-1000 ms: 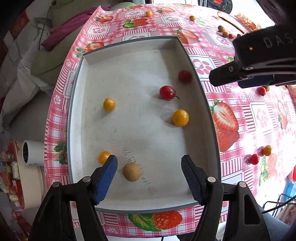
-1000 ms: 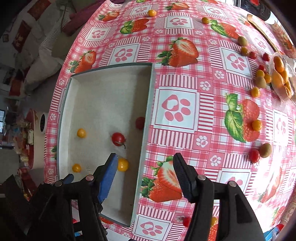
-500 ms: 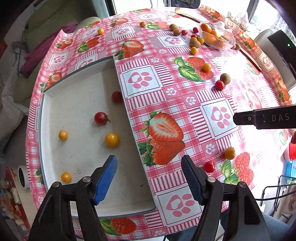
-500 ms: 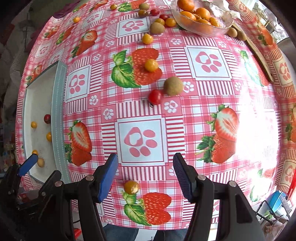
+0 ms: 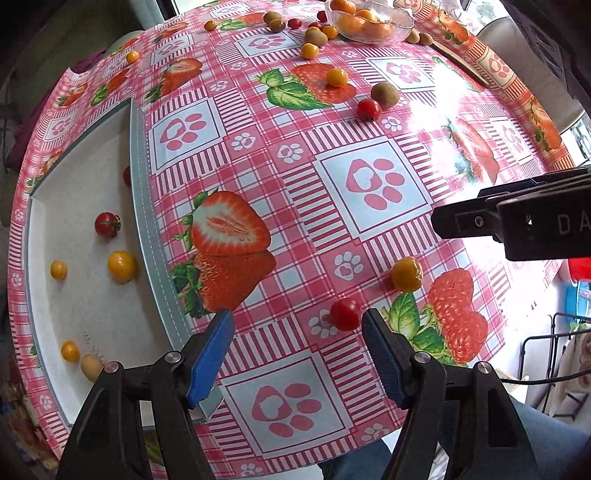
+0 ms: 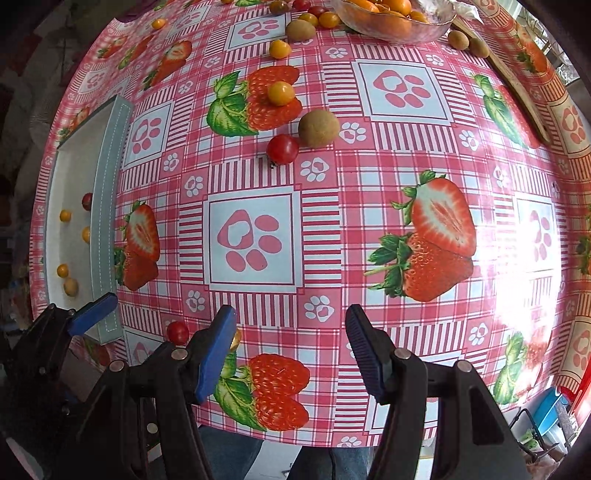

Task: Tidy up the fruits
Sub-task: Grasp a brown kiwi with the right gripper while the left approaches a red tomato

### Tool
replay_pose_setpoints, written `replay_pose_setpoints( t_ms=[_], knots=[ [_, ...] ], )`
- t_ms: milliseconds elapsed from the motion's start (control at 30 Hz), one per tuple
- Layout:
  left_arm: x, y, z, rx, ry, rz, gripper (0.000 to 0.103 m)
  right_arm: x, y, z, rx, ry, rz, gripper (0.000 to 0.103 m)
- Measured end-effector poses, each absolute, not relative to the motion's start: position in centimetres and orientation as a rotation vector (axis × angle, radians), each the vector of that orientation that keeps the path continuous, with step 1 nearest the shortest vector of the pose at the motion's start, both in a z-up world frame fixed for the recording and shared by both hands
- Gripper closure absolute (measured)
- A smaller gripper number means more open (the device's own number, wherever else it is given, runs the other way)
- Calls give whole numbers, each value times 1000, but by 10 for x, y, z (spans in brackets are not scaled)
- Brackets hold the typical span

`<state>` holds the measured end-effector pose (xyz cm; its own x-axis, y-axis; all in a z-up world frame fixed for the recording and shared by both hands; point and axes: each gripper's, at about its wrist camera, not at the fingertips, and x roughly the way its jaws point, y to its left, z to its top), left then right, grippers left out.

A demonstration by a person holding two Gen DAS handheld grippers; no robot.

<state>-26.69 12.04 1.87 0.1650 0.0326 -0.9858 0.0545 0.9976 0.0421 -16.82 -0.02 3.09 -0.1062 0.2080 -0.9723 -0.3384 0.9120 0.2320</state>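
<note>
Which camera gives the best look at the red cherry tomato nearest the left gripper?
The left wrist view: the red cherry tomato sits whole and unblocked on the tablecloth, just ahead of the gripper's right-hand finger. In the right wrist view the same tomato is smaller, near the lower left, between the two grippers' fingers.

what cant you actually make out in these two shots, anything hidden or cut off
- Yellow tomato: right wrist view, mostly behind that gripper's blue pad.
- Dark red tomato: left wrist view, half hidden by the tray wall.
- Glass bowl: right wrist view, cut by the top edge, so its fruit cannot be counted.
- Right gripper: left wrist view, cut by the right edge; jaws unseen there.
</note>
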Motion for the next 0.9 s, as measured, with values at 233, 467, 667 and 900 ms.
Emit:
replay_pose_setpoints(
  t_ms=[233,467,667,900],
  knots=[
    [-259,111,4,81,1414,-14,30,-150,-12,28,-43,1585,397,37],
    [-258,109,1,64,1396,0,30,-101,-14,26,36,1517,345,41],
    [-254,108,0,37,1389,9,30,-71,-11,19,157,1512,316,45],
    [-256,114,0,16,1390,11,34,-61,1,9,191,1522,308,70]
  ],
)
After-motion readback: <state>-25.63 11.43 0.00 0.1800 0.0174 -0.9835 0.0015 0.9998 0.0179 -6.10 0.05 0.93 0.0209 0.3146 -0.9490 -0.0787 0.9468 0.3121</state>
